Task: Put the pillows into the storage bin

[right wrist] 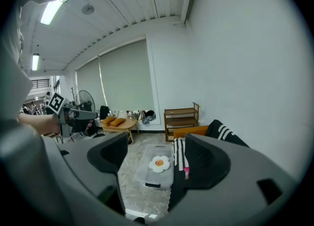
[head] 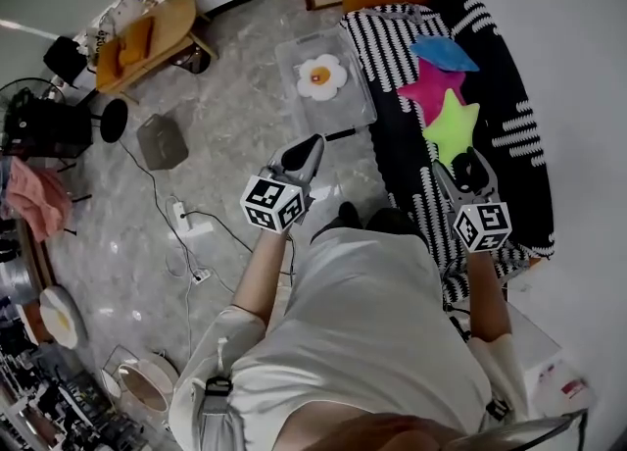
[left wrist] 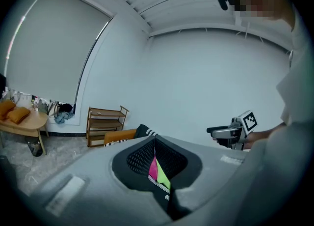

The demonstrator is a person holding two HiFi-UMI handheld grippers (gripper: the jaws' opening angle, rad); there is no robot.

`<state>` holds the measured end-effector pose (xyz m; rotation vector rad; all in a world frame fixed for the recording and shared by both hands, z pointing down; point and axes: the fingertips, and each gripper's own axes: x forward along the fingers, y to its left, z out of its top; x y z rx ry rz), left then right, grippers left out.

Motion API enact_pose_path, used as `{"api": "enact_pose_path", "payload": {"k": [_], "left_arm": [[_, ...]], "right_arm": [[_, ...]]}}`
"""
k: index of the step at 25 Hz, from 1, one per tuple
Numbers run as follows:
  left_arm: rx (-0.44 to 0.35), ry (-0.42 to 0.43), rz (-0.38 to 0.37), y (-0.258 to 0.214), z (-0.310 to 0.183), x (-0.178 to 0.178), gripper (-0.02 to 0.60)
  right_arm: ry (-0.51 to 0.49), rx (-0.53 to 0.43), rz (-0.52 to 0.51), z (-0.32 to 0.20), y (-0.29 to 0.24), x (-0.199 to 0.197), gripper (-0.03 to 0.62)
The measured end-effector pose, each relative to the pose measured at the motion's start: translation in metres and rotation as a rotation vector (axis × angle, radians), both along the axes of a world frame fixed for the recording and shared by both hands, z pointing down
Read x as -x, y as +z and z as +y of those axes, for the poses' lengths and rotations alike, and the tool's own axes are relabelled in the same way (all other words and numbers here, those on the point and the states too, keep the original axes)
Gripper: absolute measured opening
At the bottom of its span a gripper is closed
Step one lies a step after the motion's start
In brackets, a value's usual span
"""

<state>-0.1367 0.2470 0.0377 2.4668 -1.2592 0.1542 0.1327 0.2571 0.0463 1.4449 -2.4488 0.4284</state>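
Grey marble floor (head: 225,135) stretches ahead of me, with the clear storage bin (head: 359,114) standing on it just beside the left edge of a black-and-white striped couch (head: 387,52). 1 pillow, the white egg-shaped one (head: 321,76), already lies flat near the middle of the bin. 3 more pillows lie along the couch: a blue one (head: 444,52) toward its far end, a pink star (head: 423,89) under the blue one's near edge, and a yellow-green star (head: 453,127) overlapping the pink one on the side nearest me.

I hold my left gripper (head: 315,141) out over the floor near the bin's near end. Its jaws are drawn together to a thin slit with nothing in them (only slivers of pink and green show through). My right gripper (head: 472,159) hangs over the couch, just short of the yellow-green star. Its jaws stand apart and empty, and between them its own view shows the bin (right wrist: 142,171) and the egg pillow (right wrist: 159,163).
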Motion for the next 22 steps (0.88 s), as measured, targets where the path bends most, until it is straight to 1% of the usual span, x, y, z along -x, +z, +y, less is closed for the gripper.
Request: {"api": "enact_pose_path", "payload": {"k": [3,6,10,14,18,22], "left_arm": [[0.02,0.002,0.006,0.01,-0.009,-0.003,0.017],[0.039,0.013,0.006,0.015,-0.018,-0.009,0.018],[0.056,0.031,-0.005,0.021,-0.035,-0.024,0.018],[0.079,0.042,-0.016,0.033,-0.062,-0.04,0.018],[0.122,0.066,-0.01,0.055,-0.092,-0.068,0.018],[0.169,0.112,-0.029,0.089,-0.121,-0.106,0.018]], "right_arm": [[0.001,0.019,0.012,-0.011,0.009,-0.003,0.357],[-0.004,0.049,0.031,-0.022,0.022,-0.004,0.387],[0.014,0.096,0.018,-0.042,0.041,-0.012,0.393],[0.019,0.139,0.015,-0.073,0.063,-0.022,0.397],[0.032,0.198,0.02,-0.102,0.091,-0.046,0.4],[0.058,0.259,0.026,-0.127,0.132,-0.08,0.406]]}}
